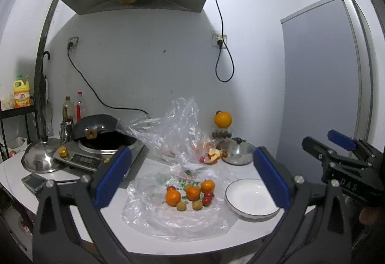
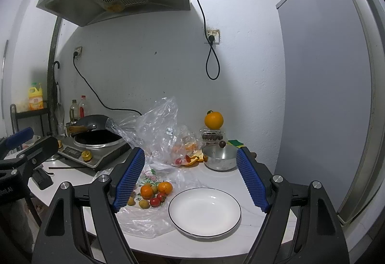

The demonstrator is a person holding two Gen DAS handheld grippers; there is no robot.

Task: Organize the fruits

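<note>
Three tangerines (image 1: 173, 197), two cherry tomatoes (image 1: 207, 197), one plate (image 2: 204, 212).

Small orange and red fruits (image 1: 190, 194) lie on a flat clear plastic bag (image 1: 173, 218), left of the round white plate (image 2: 204, 212), with the steel pot (image 2: 220, 158) behind.

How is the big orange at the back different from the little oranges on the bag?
The big orange sits alone, high on a clear box by the wall; the little oranges lie low on the bag, huddled with tomatoes. The big orange is larger and yellower; the little oranges are deeper orange. All are round and unpeeled.
</note>
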